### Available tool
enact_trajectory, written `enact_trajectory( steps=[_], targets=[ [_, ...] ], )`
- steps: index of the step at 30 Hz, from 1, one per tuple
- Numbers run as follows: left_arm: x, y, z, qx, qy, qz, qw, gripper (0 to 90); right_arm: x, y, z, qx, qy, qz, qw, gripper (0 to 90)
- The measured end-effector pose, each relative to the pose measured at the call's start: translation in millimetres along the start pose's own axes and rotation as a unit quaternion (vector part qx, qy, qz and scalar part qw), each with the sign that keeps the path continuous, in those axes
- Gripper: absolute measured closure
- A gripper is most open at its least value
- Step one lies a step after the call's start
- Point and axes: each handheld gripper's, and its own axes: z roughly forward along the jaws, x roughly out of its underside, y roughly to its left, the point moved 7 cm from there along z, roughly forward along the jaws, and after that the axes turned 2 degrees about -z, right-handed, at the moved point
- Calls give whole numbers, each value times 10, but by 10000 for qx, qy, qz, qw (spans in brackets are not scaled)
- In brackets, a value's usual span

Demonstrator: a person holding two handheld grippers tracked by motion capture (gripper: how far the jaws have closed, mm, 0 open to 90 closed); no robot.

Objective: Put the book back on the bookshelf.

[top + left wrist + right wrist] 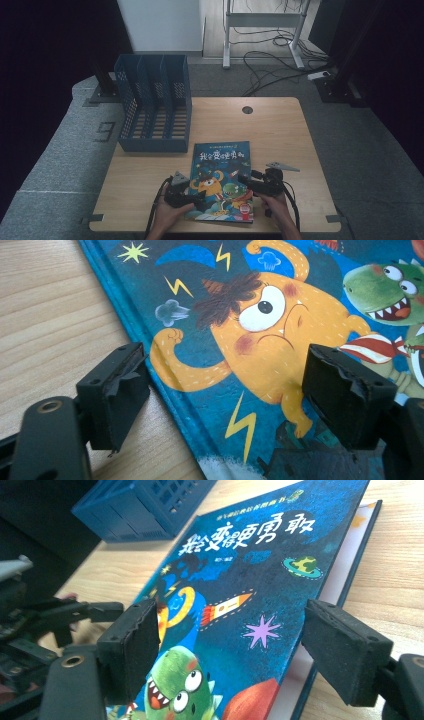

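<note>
We see a children's picture book (221, 180) lying flat on the wooden table (280, 130), near the front edge and roughly centred. Its blue cover shows an orange monster (260, 335), a green dinosaur (175, 690) and a rocket (225, 607). In the right gripper view the front cover is raised slightly at its open edge, exposing the pages beneath.

The left gripper (186, 196) sits at the book's spine edge. Its jaws are released and spread wide: one jaw stands over bare table just beside the spine, the other over the cover.

The right gripper (257, 184) sits at the book's opposite edge. Its jaws are likewise parted wide and grasp nothing, straddling the raised cover edge.

A blue file rack (154, 105) with three compartments stands at the table's rear left, well apart from the book
</note>
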Motion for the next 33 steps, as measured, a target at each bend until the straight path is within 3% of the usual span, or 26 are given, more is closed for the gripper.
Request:
enact_trajectory(
  steps=[17,33],
  targets=[
    [1,1,-9,50,9,-53,10000,191,153,-116,166,449,409,-147,9980,240],
    [0,-7,-6,44,74,-23,10000,175,146,-184,285,624,405,-118,9972,214]
  ],
)
